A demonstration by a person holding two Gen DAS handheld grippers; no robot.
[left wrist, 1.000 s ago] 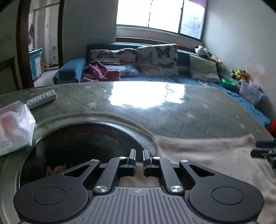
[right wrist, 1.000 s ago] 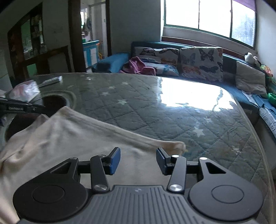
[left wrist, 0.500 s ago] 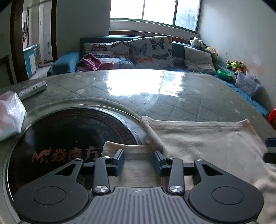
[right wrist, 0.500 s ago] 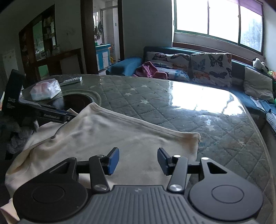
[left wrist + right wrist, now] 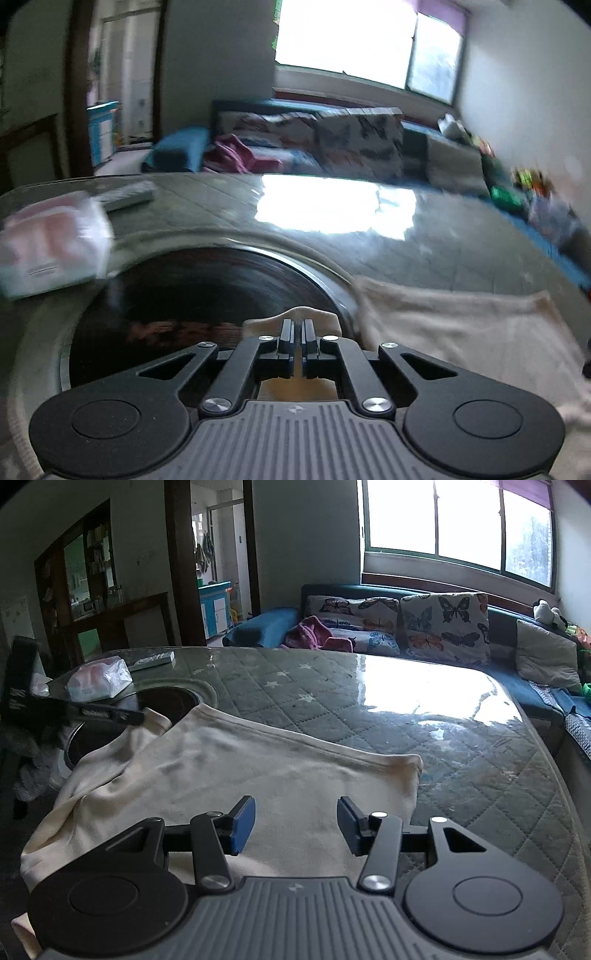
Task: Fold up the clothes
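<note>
On quilted glass-topped table (image 5: 461, 236), L wrist view (blurry): left gripper (image 5: 295, 334) pinches cream garment (image 5: 461, 332) edge over dark round inset (image 5: 207, 284). R wrist view: right gripper (image 5: 295, 821) spread wide above garment; sofa (image 5: 509, 627), window (image 5: 458, 528) behind.

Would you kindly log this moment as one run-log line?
task: fold clothes | left tool: shut on cream garment corner | right tool: open above garment | surface: quilted table
</note>
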